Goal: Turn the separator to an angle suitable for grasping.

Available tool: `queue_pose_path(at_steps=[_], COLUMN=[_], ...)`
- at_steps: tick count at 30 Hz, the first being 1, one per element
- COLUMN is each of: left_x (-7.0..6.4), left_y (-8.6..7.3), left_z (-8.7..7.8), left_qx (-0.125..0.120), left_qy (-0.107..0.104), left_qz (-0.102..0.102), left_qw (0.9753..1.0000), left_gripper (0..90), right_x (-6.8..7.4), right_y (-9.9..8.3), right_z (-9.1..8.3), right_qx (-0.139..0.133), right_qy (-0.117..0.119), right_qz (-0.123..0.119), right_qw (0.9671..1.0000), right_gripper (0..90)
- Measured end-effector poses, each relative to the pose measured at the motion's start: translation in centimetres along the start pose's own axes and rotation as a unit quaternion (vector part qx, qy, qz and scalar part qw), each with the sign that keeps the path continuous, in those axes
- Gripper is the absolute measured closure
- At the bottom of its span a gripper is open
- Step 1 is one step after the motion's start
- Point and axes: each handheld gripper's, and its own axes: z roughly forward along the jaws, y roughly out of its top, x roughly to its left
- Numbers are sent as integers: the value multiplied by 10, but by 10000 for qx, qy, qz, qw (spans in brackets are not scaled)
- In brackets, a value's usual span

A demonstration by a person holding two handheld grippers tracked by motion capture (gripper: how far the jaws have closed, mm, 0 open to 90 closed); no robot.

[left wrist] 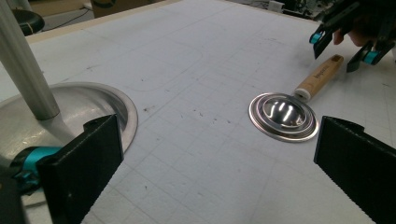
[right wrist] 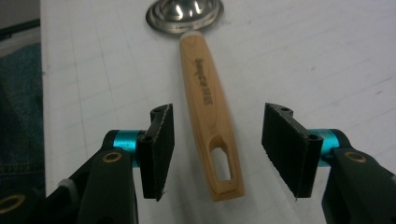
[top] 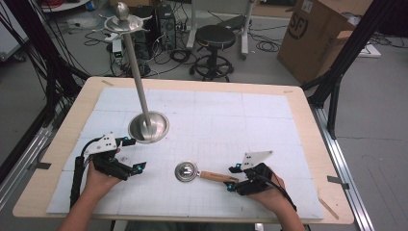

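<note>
A round steel strainer head (top: 186,171) with a wooden handle (top: 216,177) lies on the white mat, handle toward the right. My right gripper (top: 233,178) is open, its jaws astride the handle's slotted end (right wrist: 219,158) without touching it. The steel head (right wrist: 185,15) sits at the top of the right gripper view. My left gripper (top: 133,154) is open beside the dish-shaped base (top: 149,127) of a metal stand with a tall pole (top: 134,72). In the left gripper view the strainer head (left wrist: 283,115) and handle (left wrist: 320,76) lie between the wide jaws, farther off.
The white gridded mat (top: 216,115) covers a wooden table (top: 308,120). Behind the table stand a black stool (top: 214,45), a cardboard box (top: 317,33) and floor cables. Black frame legs (top: 337,72) rise at the right. The stand's pole leans toward the far left.
</note>
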Motion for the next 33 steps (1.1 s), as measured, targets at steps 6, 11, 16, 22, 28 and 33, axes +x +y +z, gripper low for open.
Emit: queue_pose_path(at_steps=[6, 11, 16, 22, 28, 33], left_x=[-1, 0, 2, 5, 5, 6], left_y=[-1, -1, 0, 0, 0, -1], left_z=[0, -1, -2, -2, -2, -3], left_qx=[119, 69, 16, -46, -35, 14], left_qy=[9, 24, 48, 49, 48, 60], left_qz=[57, 45, 41, 0, 13, 40], left_qw=[9999, 10000, 10000, 10000, 10000, 10000], left_gripper=[19, 19, 19, 19, 19, 19], right_x=[-3, -4, -5, -9, -13, -15], right_y=[4, 14, 27, 41, 64, 82], right_z=[14, 23, 31, 46, 68, 85], right_qx=[256, 282, 279, 215, 273, 343], right_qy=[123, 199, 282, 321, 404, 469], right_qz=[-297, -418, -529, -636, -710, -830], right_qw=[9992, 9985, 9978, 9972, 9963, 9949], right_gripper=[644, 660, 661, 662, 664, 664])
